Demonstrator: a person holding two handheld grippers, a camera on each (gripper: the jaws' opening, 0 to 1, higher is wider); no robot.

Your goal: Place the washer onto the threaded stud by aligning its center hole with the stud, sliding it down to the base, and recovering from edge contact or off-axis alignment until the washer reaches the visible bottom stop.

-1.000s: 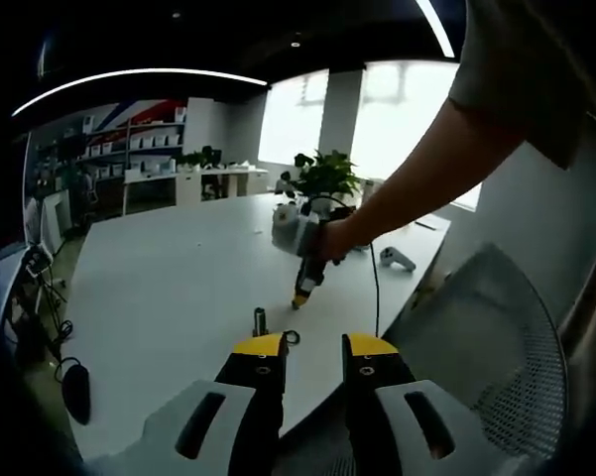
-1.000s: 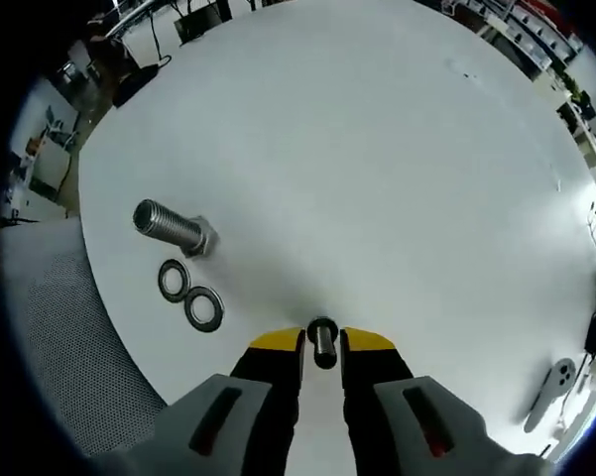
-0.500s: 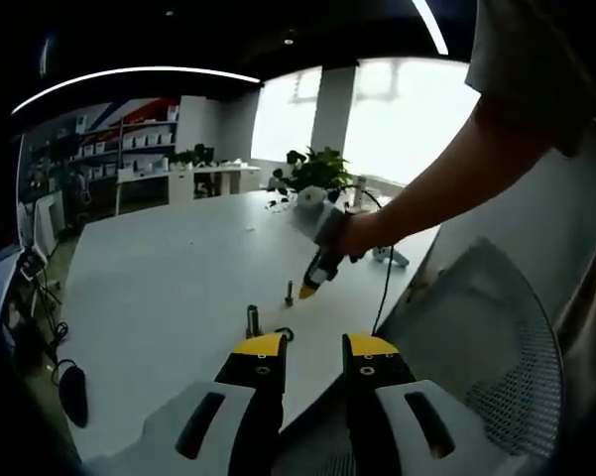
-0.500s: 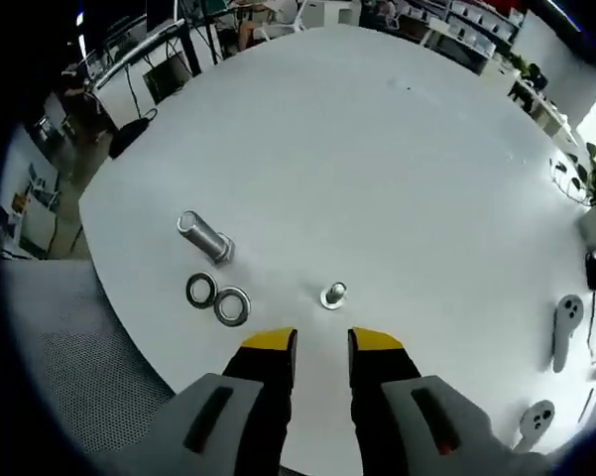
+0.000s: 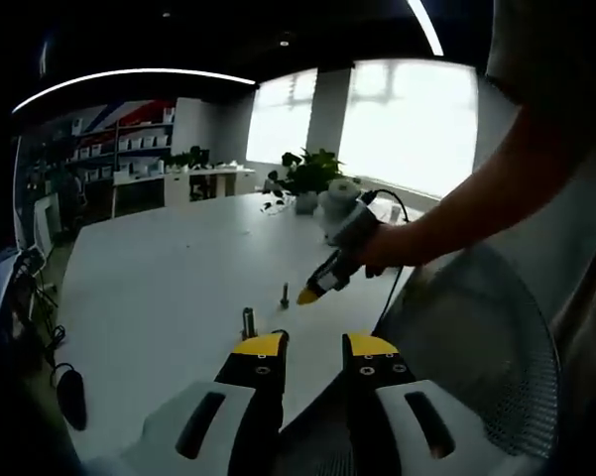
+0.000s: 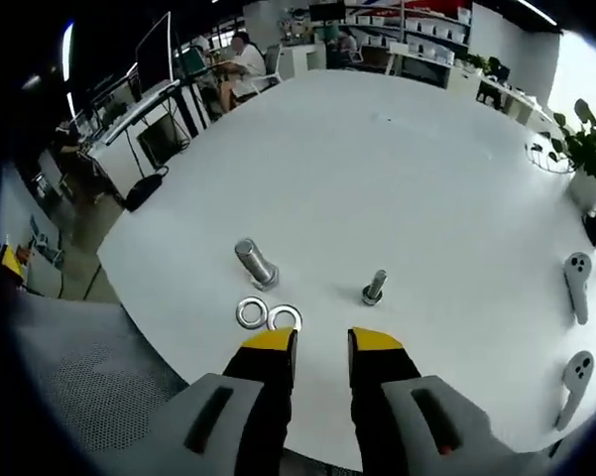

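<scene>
Right gripper view: two round metal washers [image 6: 267,316]

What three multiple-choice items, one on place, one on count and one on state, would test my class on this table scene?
1. Where do the washers lie relative to the large bolt in the right gripper view?
A. Between the bolt and the right gripper
B. Beyond the bolt, toward the far edge of the table
C. Threaded on the bolt

2. How many washers lie on the white table?
A. One
B. Two
C. Four

3. What is the state of the right gripper?
A. Shut on a washer
B. Shut on the small stud
C. Open and holding nothing

Answers:
1. A, since the washers sit on the table just ahead of the yellow-tipped fingers, nearer than the bolt.
2. B, since two rings lie side by side.
3. C, since there is a bare gap between the fingers and the small stud stands apart on the table.
</scene>
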